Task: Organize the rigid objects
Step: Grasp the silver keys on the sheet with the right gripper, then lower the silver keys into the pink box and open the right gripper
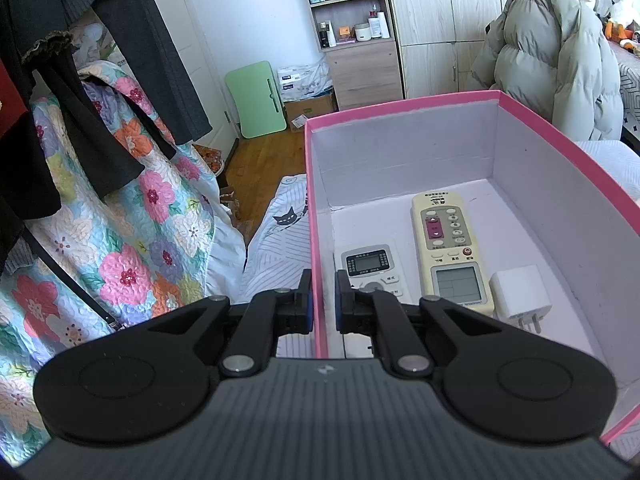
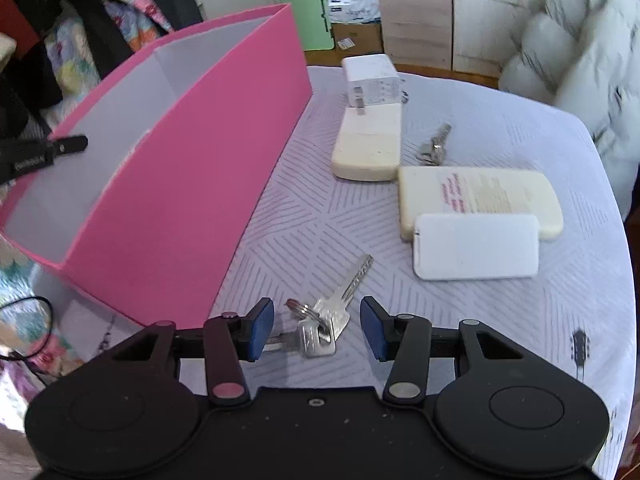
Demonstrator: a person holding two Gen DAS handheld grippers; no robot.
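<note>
Right gripper (image 2: pixel 317 330) standing wide, empty, straddling the keys (image 2: pixel 324 314) at lower centre of the right wrist view, pads not touching. Long key blade running up-right, away from the pink box (image 2: pixel 208 152) at left. Left gripper (image 1: pixel 323 300) pinched on the box wall, lower centre.

Small grey remote (image 1: pixel 372 270): lower end hidden behind the left gripper's fingers (image 1: pixel 343 300). Keys (image 2: pixel 320 322): one blade hidden behind the right gripper's near finger (image 2: pixel 259 330). Far key bunch (image 2: pixel 434 146): blurred.
</note>
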